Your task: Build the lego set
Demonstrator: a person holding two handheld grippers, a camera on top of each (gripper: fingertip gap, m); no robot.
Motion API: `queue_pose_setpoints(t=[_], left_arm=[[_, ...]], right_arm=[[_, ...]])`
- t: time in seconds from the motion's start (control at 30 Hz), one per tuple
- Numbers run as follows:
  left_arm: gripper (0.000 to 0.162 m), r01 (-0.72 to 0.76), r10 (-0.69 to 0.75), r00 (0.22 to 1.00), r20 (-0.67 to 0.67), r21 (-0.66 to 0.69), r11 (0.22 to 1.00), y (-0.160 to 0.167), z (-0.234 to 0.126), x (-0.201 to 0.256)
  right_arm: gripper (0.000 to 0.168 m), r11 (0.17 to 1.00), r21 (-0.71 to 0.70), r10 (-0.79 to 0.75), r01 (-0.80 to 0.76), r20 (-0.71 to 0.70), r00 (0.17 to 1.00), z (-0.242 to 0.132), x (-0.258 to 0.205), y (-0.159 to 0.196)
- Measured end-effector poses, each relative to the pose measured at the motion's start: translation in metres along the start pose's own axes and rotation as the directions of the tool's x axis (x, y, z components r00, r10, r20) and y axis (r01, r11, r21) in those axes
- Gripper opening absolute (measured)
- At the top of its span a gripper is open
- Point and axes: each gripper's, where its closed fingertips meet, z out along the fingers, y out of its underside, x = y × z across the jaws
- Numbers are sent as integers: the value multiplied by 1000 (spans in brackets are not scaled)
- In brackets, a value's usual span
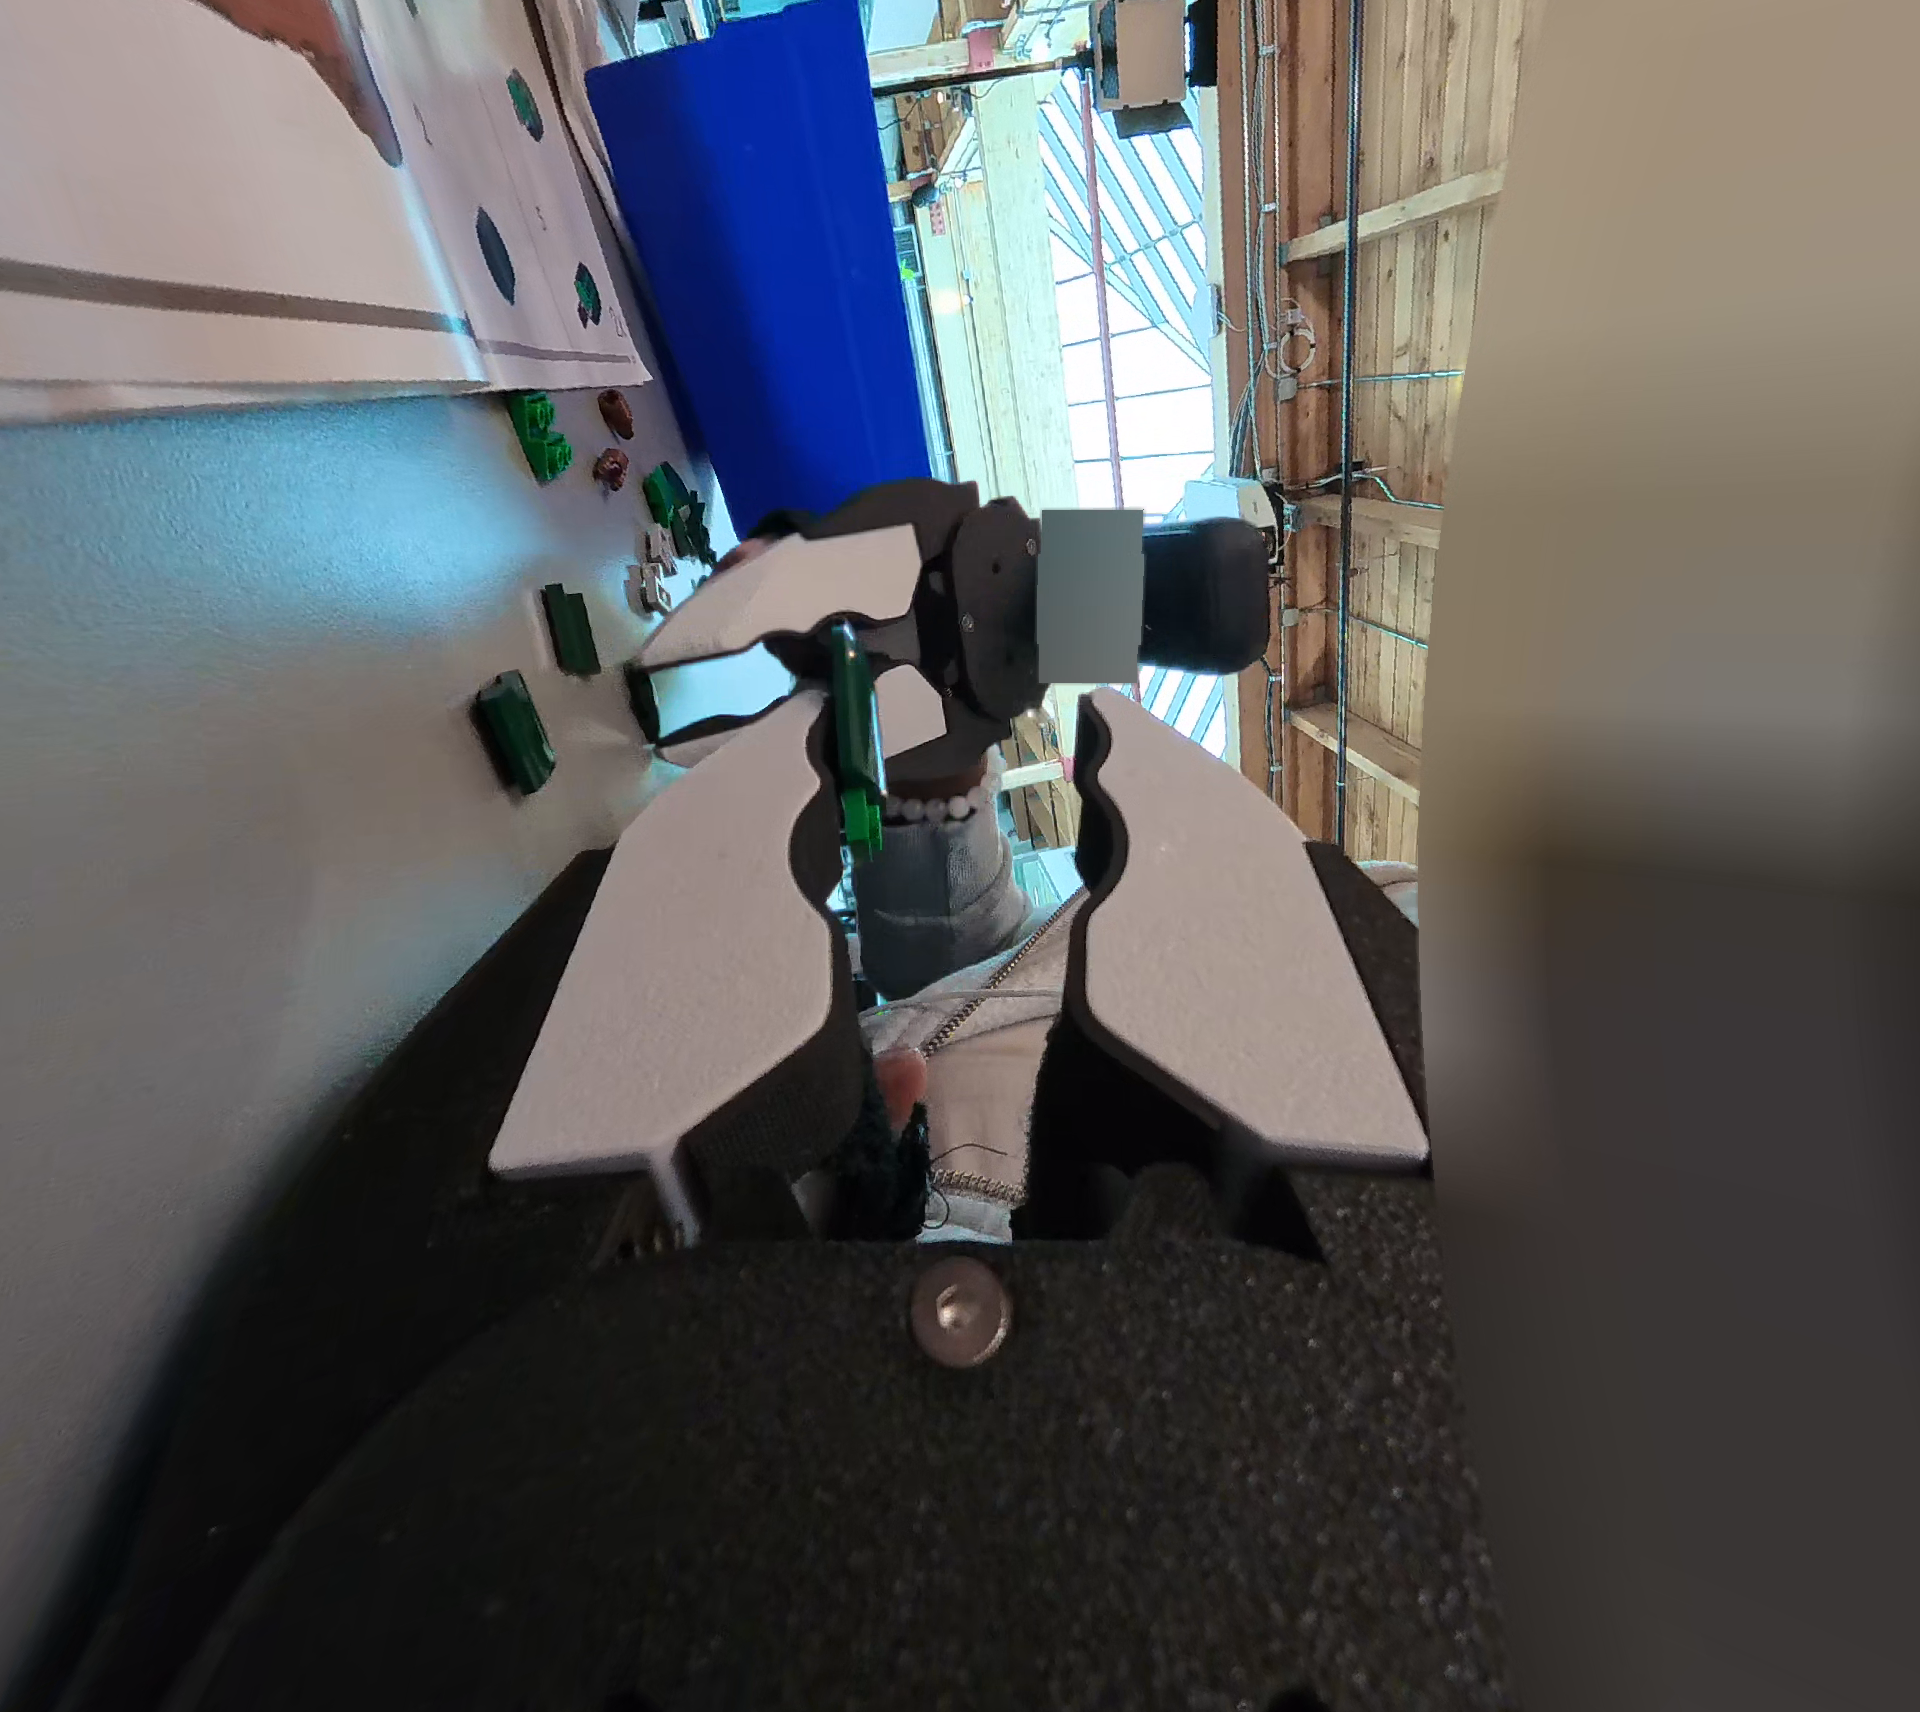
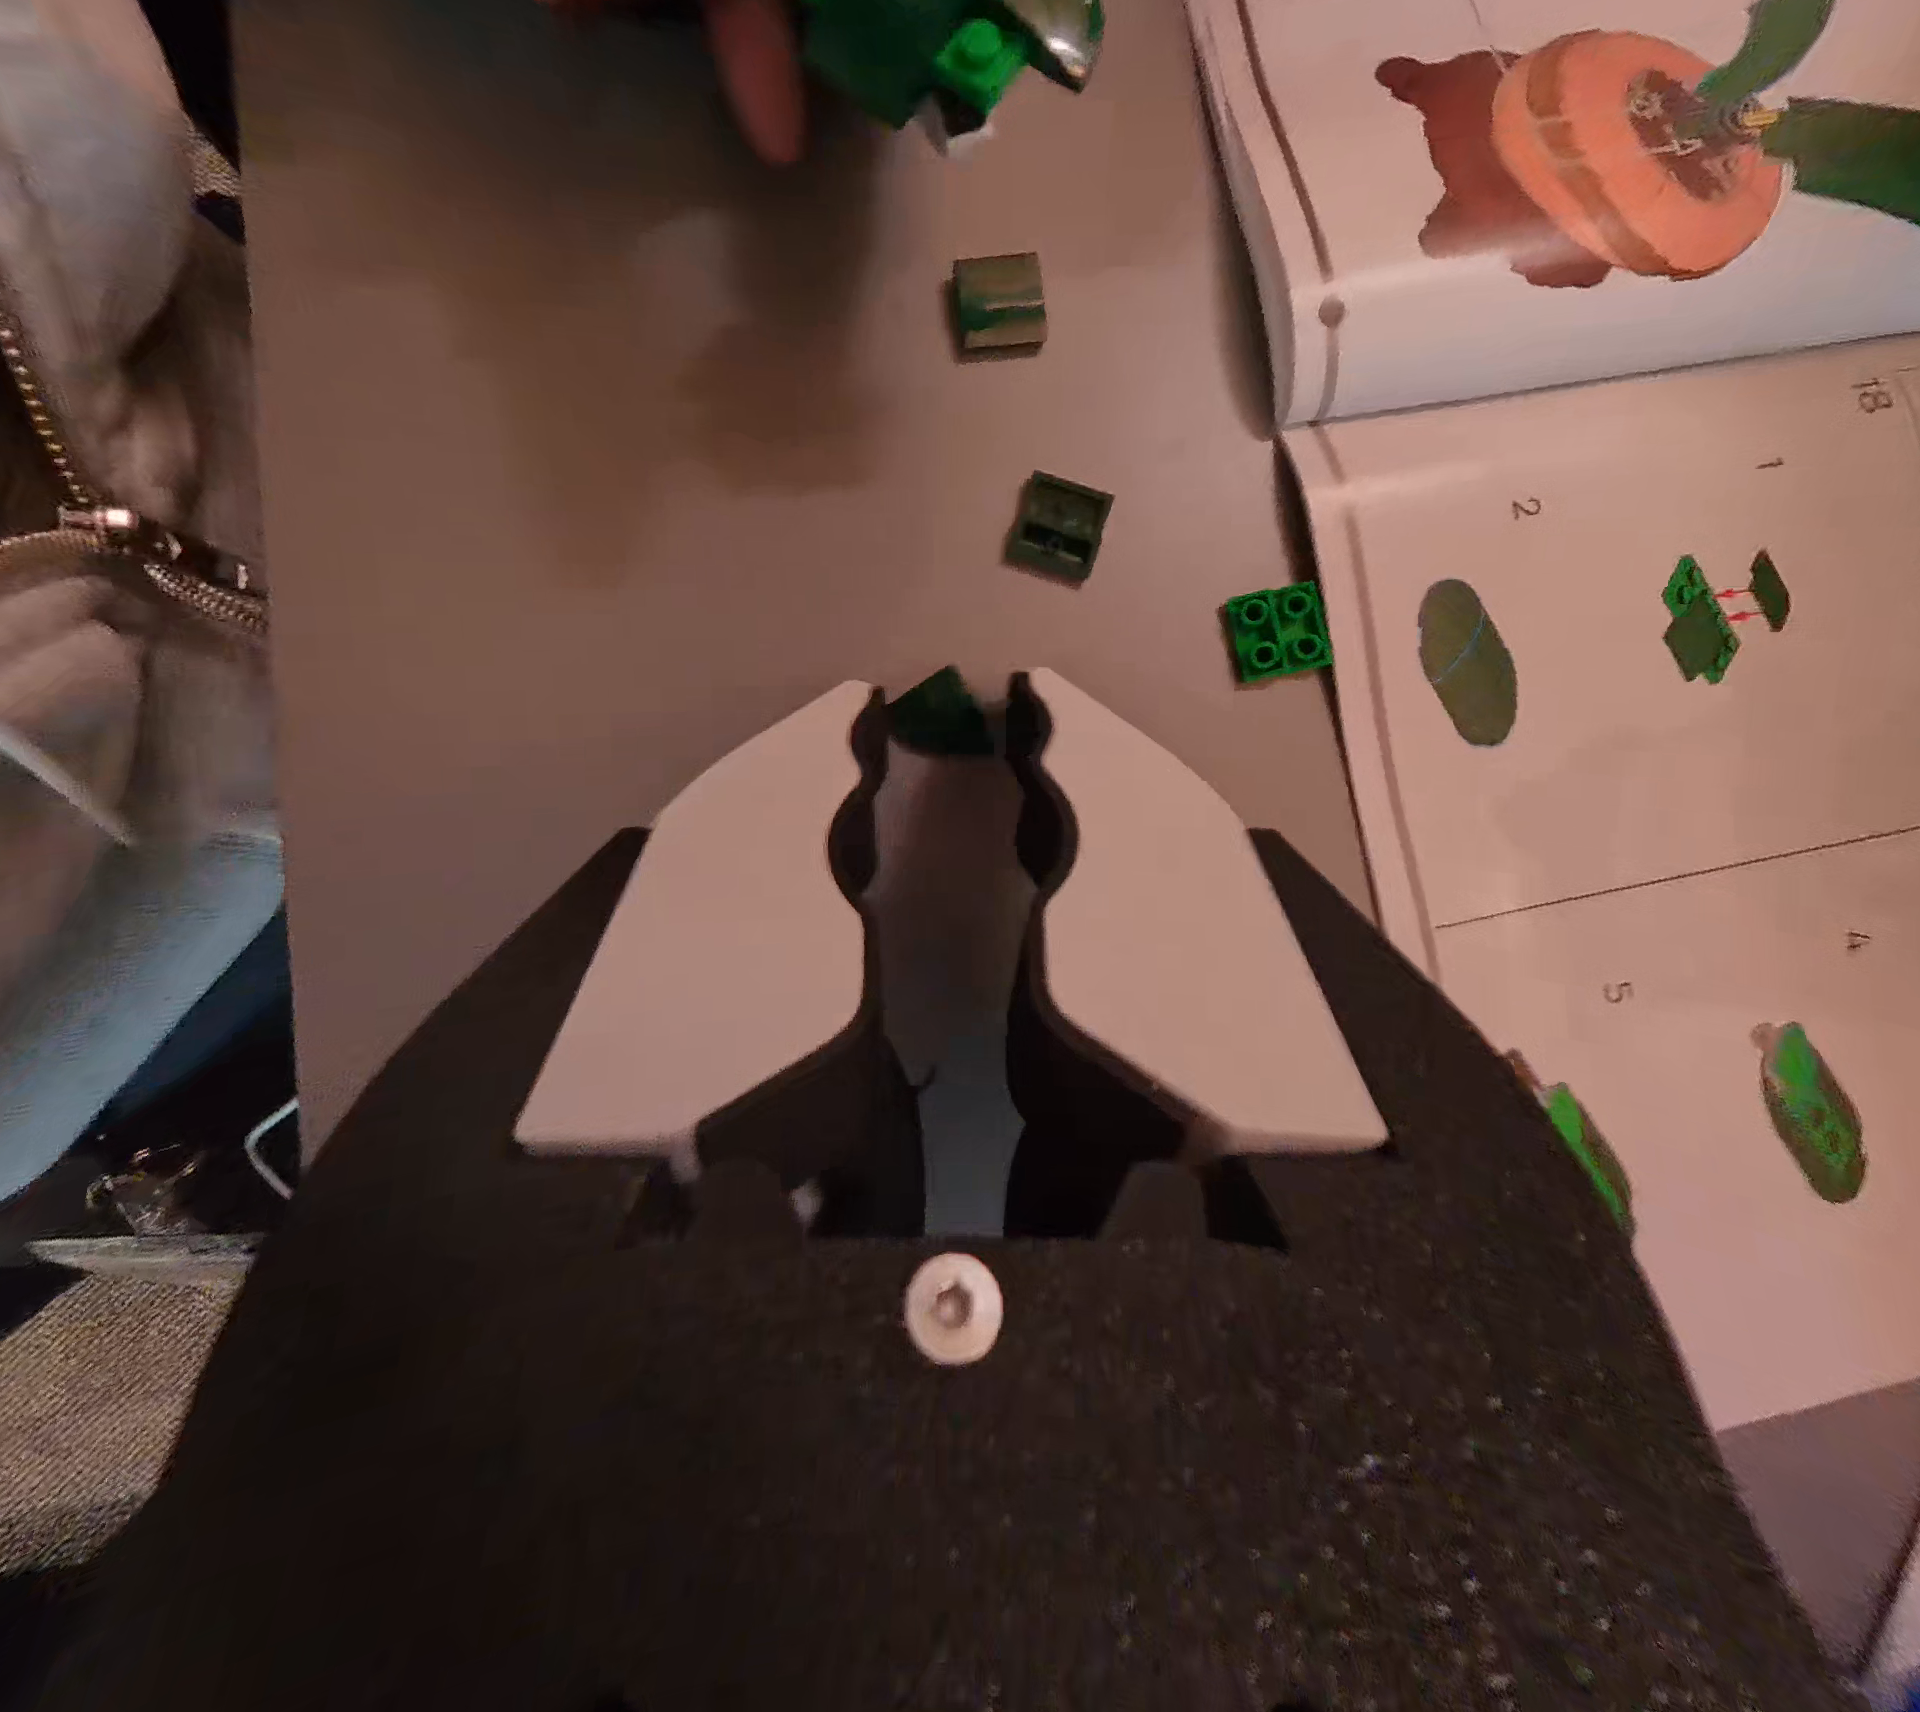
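The lego leaf (image 2: 914, 0) was a small clump of shiny bricks: a smooth dark green rounded blade with bright green knobby bricks stuck on it. It was up in the air, right against the inside of one finger of the left tongs (image 1: 956, 717). Those tongs were wide apart, with a big gap beside the leaf, and we could not tell what held it up. A person's bare finger (image 2: 758, 62) was just beside it.

The right tongs (image 2: 948, 701) had flat pale grey fingers with wavy black inner edges and a rough black body. They were down at the smooth grey table (image 2: 571, 415), squeezed together on a small dark green piece (image 2: 935, 717).

Just past those tips lay two more dark green sloped bricks (image 2: 997, 306), one behind the other, apart from each other. A bright green square plate (image 2: 1278, 632) with four round rings lay beside them, touching the edge of the paper instruction booklet (image 2: 1662, 1299). The open pages showed pictures of green leaves and an orange round pot, with small printed numbers next to them.

Farther off we saw two little brown bumpy pieces (image 1: 615, 412) and a tall plain blue board (image 1: 769, 260).
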Motion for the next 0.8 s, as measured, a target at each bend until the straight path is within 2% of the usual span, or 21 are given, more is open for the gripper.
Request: queue_pose_setpoints(t=[0.03, 0.13, 0.33, 0.53, 0.63, 0.8], left_arm=[[41, 0, 0, 1000, 1, 0, 1000, 1, 0, 0], [41, -3, 3, 1000, 2, 7, 1000, 2, 0, 0], [41, -2, 2, 1000, 13, 10, 1000, 2, -2, -1], [41, -7, 7, 1000, 15, -3, 1000, 3, 2, 0], [41, -8, 8, 1000, 12, -6, 1000, 4, 5, 0], [41, -13, 13, 1000, 4, -5, 1000, 6, 4, 2]], right_arm=[[28, 1000, 12, 6, -6, 3, 1000, -2, 2, -1], [28, 996, 66, 55, -57, 29, 998, -9, 2, -4], [28, 991, 67, 111, -113, 39, 993, -8, -6, 3], [29, 998, 32, -55, 54, 50, 997, -13, -6, 11], [34, 991, 19, -136, 135, 108, 985, -15, 0, 9], [34, 976, -9, -211, 220, 236, 948, -8, -3, 9]])
